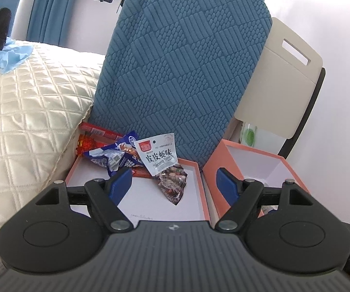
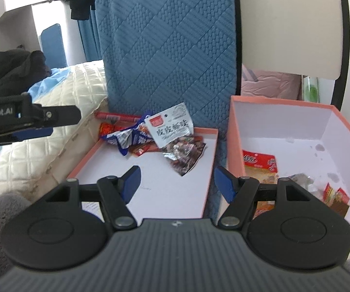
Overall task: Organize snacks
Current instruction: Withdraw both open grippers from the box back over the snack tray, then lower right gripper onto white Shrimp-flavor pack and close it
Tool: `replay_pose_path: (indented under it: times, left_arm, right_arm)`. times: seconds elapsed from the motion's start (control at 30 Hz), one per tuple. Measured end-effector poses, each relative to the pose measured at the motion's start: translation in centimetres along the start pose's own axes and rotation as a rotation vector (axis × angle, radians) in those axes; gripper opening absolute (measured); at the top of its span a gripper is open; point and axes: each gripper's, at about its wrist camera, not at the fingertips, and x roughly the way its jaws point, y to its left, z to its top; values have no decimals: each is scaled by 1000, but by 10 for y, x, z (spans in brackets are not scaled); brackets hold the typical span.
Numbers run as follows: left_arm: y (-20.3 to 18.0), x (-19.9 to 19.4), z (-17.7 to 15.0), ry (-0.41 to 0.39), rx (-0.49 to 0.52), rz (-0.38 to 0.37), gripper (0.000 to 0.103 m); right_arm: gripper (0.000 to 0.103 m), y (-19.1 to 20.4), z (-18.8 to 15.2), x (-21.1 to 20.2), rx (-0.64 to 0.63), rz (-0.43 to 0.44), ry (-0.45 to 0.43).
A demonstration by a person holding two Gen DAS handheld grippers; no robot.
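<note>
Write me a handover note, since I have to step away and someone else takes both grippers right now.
Left gripper: open, empty, aimed at the shallow box lid.
Right gripper: open, empty, between the lid and the deep orange box.
In the lid, at its far end: the shrimp snack packet, a blue-and-white packet, red sausage sticks and other red packets beneath.
Already in the deep box: a red-and-yellow packet, small red packets, a silvery wrapper.
Left, probably: move the lid's pile into the deep box, shrimp packet first.
</note>
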Motion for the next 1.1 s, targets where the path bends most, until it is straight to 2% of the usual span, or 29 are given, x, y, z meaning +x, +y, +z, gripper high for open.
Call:
replay_pose_path:
  times: [0.2, 0.4, 0.9, 1.1]
  left_arm:
    - [8, 10, -11, 43, 45, 34, 80]
    - [17, 31, -14, 74, 31, 47, 80]
    - [22, 111, -1, 108, 75, 91, 80]
    - [35, 143, 6, 124, 57, 110, 80]
  right_arm:
    - [69, 12, -7, 9, -12, 3, 20]
    - [69, 13, -14, 27, -26, -8, 37]
    - [69, 0, -9, 78, -71, -10, 19]
    - [69, -4, 1, 99, -62, -2, 23]
